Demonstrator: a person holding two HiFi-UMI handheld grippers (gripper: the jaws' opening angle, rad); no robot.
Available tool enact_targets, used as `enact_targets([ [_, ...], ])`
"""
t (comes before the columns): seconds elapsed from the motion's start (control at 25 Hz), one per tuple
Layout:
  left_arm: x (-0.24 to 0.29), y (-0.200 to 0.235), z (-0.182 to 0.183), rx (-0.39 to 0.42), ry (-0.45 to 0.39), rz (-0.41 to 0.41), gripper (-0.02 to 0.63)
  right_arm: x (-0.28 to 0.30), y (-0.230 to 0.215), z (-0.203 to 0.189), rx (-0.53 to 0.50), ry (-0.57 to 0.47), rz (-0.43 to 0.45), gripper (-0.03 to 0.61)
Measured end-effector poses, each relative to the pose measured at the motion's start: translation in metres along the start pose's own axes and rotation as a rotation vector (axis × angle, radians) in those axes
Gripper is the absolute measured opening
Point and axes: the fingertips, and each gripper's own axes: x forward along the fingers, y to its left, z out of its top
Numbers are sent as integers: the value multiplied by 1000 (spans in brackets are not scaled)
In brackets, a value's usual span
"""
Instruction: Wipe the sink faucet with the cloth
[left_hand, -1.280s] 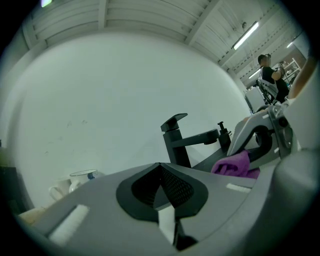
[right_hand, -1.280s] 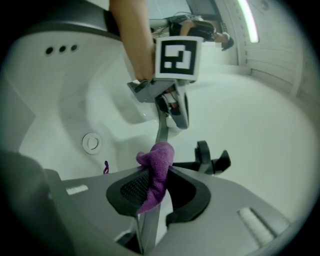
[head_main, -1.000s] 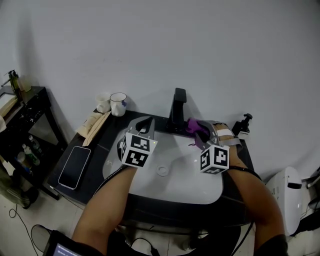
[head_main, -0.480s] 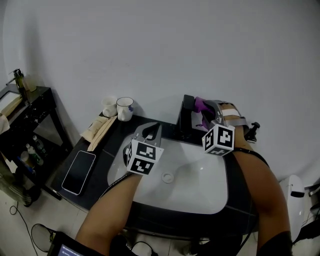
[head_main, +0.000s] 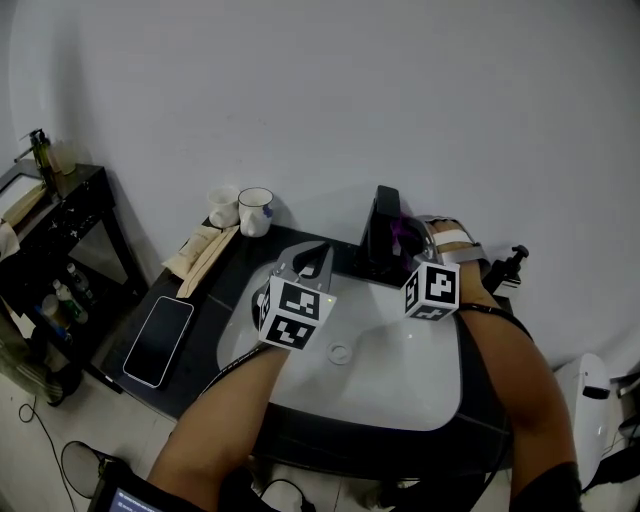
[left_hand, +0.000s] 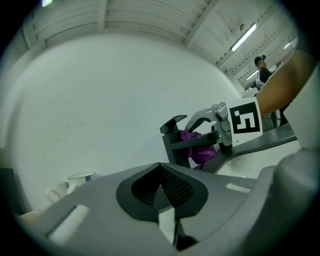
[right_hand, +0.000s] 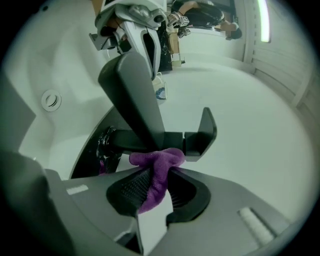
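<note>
The black faucet (head_main: 383, 232) stands at the back rim of the white sink (head_main: 405, 375). My right gripper (head_main: 412, 240) is shut on the purple cloth (head_main: 406, 236) and holds it against the faucet's right side, near the top. In the right gripper view the cloth (right_hand: 156, 170) is bunched between the jaws and touches the faucet (right_hand: 135, 95) under its lever. My left gripper (head_main: 318, 260) hovers over the basin's back left, shut with nothing in it. The left gripper view shows the faucet (left_hand: 175, 142) and the cloth (left_hand: 199, 149) ahead to the right.
A phone (head_main: 160, 338) lies on the dark counter at the left. Two cups (head_main: 256, 212) and wooden sticks (head_main: 205, 252) sit near the wall. The drain (head_main: 340, 352) is mid-basin. A small black fixture (head_main: 513, 262) stands right of the faucet. A black shelf (head_main: 50, 225) stands far left.
My right gripper carried the cloth from beside the faucet's base up to its top, then slightly down along its right side. The left gripper has hardly moved.
</note>
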Motion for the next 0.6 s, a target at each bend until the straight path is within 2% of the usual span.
enact_targets([
  [0.16, 0, -1, 1, 2, -2, -2, 17, 2, 14, 2, 16, -4, 23, 87],
  [0.36, 1, -3, 1, 2, -1, -7, 17, 4, 37, 6, -36, -20, 66, 87],
  [0.6, 1, -3, 1, 2, 1, -8, 17, 5, 55, 14, -43, -27, 107, 87],
])
